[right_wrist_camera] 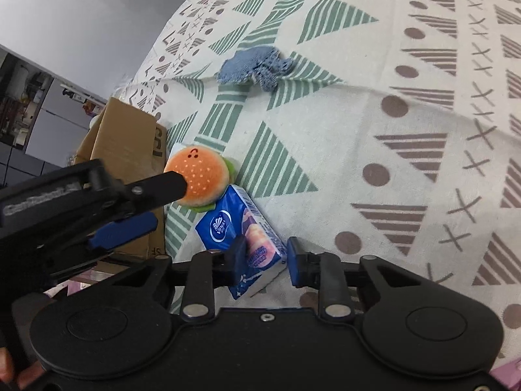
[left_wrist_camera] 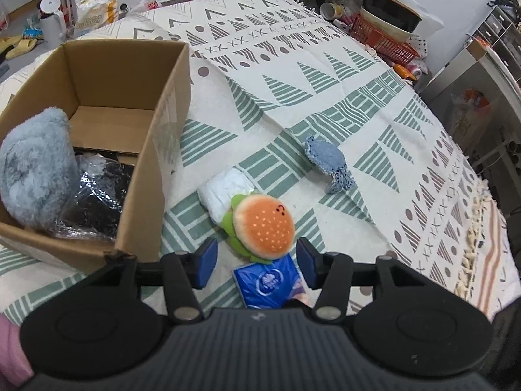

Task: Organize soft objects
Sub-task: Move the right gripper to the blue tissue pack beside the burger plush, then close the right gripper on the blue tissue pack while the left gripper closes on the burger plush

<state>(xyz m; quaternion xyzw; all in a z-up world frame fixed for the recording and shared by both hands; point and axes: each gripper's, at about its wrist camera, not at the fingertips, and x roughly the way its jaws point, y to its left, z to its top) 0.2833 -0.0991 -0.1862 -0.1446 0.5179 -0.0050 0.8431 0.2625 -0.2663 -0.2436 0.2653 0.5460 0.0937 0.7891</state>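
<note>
At the far left stands the cardboard box (left_wrist_camera: pixel 130 104), open on top and already holding a fluffy grey-blue plush (left_wrist_camera: pixel 35 169) and a shiny plastic-wrapped dark bundle (left_wrist_camera: pixel 94 202), so it looks like the collecting place for the soft things. Just beside its right wall, on the patterned cloth (left_wrist_camera: pixel 325 75), lie a white folded cloth roll (left_wrist_camera: pixel 221 192), the burger plush (left_wrist_camera: pixel 263 224) touching it, and the blue tissue pack (left_wrist_camera: pixel 270 283) against the burger's near edge. The left gripper (left_wrist_camera: pixel 257 260) hangs over the burger with its blue pads spread to either side, touching nothing that I can see; it seems lined up to take the toy. The right gripper (right_wrist_camera: pixel 263 260) has narrowed around the tissue pack's near end, its left pad against the wrapper, though the right pad appears a sliver off. Farther right, well apart, lies a denim scrap (left_wrist_camera: pixel 329 163).
</note>
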